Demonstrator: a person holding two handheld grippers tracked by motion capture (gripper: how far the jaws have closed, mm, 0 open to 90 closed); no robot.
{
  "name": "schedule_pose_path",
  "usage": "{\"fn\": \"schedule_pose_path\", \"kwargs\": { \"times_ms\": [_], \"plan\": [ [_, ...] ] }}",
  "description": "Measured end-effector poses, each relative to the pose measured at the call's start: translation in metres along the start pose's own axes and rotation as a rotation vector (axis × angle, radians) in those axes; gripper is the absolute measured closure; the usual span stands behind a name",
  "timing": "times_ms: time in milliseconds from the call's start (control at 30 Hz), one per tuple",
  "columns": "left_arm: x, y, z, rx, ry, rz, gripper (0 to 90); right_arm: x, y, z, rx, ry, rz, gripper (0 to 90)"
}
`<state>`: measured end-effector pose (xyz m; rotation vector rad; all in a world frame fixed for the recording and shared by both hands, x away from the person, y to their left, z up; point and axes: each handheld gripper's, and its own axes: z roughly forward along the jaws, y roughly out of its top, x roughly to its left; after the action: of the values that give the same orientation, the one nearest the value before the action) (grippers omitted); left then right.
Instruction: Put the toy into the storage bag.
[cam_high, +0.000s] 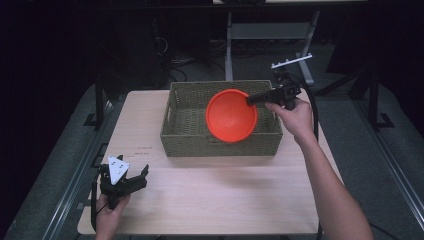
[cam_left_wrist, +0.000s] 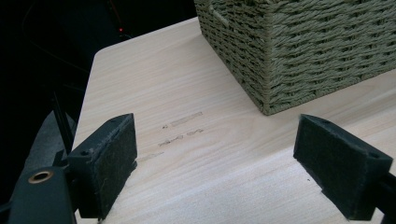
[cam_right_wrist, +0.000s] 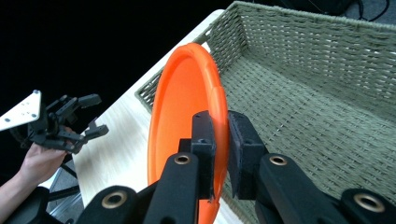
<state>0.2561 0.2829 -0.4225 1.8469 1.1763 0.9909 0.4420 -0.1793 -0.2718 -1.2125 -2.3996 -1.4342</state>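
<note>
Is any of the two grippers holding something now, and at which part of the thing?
The right gripper holds the orange plate by its rim, one jaw on each face, above the woven basket. The left gripper is open and holds nothing.

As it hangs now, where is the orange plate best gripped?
By its thin rim, from the right, as the right gripper does: the orange plate is tilted on edge over the basket, and the jaws pinch either face of the lip.

The woven basket (cam_high: 175, 131) blocks the upper middle of the bench (cam_high: 215, 195); a tilted orange plate (cam_high: 231, 115) stands over its opening. Bare bench lies open across the lower frame and the upper left.
</note>
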Motion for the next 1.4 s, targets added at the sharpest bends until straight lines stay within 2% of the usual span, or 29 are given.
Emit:
{"fn": "schedule_pose_path", "kwargs": {
  "times_ms": [567,800,867,1100,1233,1400],
  "plan": [
    [0.001,0.0,0.001,0.006,-0.001,0.001,12.9,-0.02,0.016,0.013,-0.018,-0.042,0.046,81.5],
    [0.001,0.0,0.001,0.0,-0.002,0.0,12.9,-0.031,0.017,0.015,-0.046,-0.055,0.076,81.5],
    [0.001,0.0,0.001,0.003,-0.002,0.001,12.9,-0.037,0.016,0.016,-0.048,-0.074,0.092,81.5],
    [0.001,0.0,0.002,0.002,0.0,-0.003,12.9,-0.049,0.015,0.019,-0.065,-0.097,0.116,81.4],
    [0.002,0.0,0.001,0.004,0.0,-0.005,12.9,-0.054,0.014,0.021,-0.069,-0.115,0.138,81.4],
    [0.003,-0.001,0.001,0.0,0.004,-0.011,12.9,-0.058,0.013,0.024,-0.062,-0.133,0.143,81.3]
  ]
}}
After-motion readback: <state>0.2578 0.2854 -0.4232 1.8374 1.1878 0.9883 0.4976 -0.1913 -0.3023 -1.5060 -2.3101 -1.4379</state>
